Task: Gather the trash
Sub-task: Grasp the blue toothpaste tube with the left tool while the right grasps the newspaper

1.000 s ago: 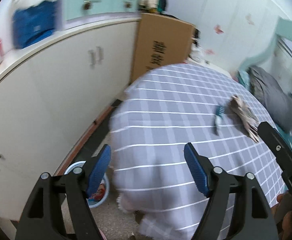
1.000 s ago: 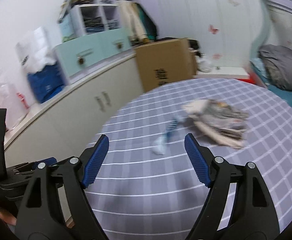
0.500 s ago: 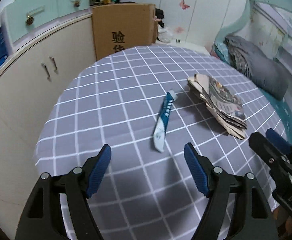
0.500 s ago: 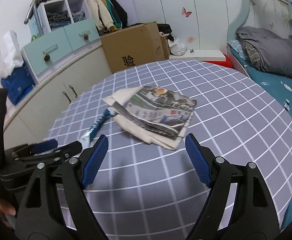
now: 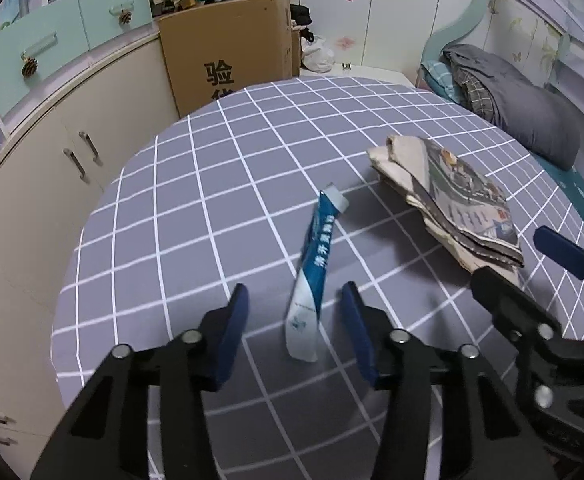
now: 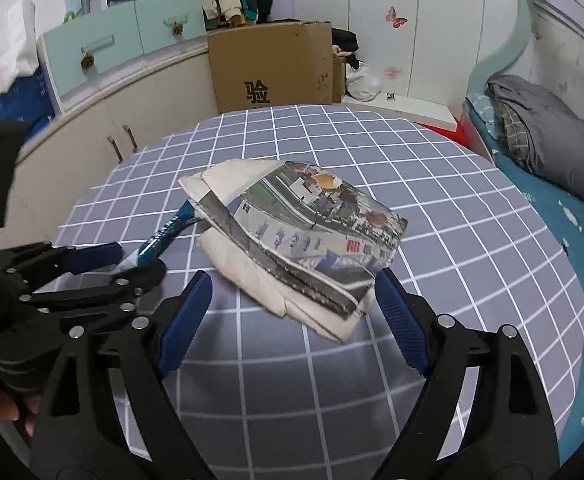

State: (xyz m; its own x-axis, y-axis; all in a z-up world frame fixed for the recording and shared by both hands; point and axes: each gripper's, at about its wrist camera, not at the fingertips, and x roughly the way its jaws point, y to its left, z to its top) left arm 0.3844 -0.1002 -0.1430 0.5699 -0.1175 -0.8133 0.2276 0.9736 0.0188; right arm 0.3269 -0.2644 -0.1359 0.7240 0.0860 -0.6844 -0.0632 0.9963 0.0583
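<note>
A flattened blue-and-white toothpaste tube (image 5: pixel 317 268) lies on the round table with the grey checked cloth (image 5: pixel 220 184). My left gripper (image 5: pixel 294 306) is open, its jaws on either side of the tube's lower end, not touching it. A folded newspaper (image 6: pixel 296 236) lies to the right of the tube; it also shows in the left wrist view (image 5: pixel 452 200). My right gripper (image 6: pixel 292 292) is open with the near edge of the newspaper between its jaws. The tube (image 6: pixel 164 236) peeks out left of the paper, beside the left gripper (image 6: pixel 104 264).
A cardboard box (image 5: pixel 228 44) stands behind the table. Curved cream cabinets (image 5: pixel 72 152) with mint drawers run along the left. A bed with a grey duvet (image 6: pixel 548 140) lies to the right. White wardrobe doors (image 6: pixel 412 20) stand at the back.
Both grippers have moved forward and down over the table. The left one now straddles the tube's lower end; the right one has closed in on the newspaper's near edge.
</note>
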